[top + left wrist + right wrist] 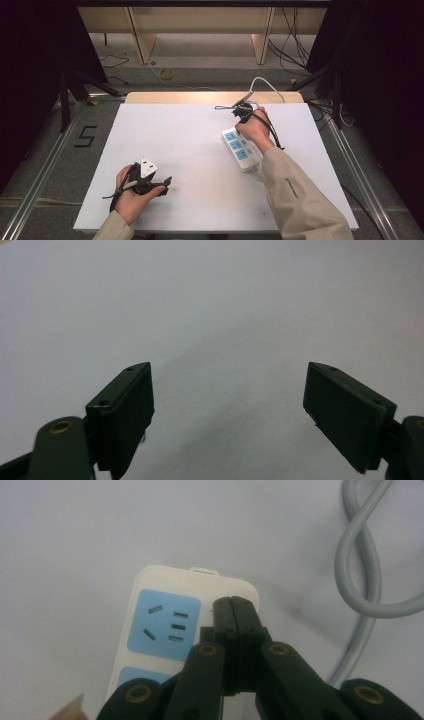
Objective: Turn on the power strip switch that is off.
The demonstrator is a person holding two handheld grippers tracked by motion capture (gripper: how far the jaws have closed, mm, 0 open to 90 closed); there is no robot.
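Observation:
A white power strip (241, 150) with blue socket faces lies on the white table (185, 145), right of centre. My right gripper (243, 112) hovers over the strip's far end. In the right gripper view it (233, 602) is shut with nothing between its jaws, its tips over the white edge beside the end socket (165, 625); I cannot tell whether they touch. The strip's grey cable (357, 580) loops off at the right. My left gripper (165, 181) sits near the table's front left, and in its own view it (227, 405) is open over bare table.
The strip's cable (267, 82) runs off the table's far edge to the floor. A yellow coil (166, 74) and loose cables lie on the floor behind. Metal rails flank the table, and a "5" (86, 136) is marked at the left.

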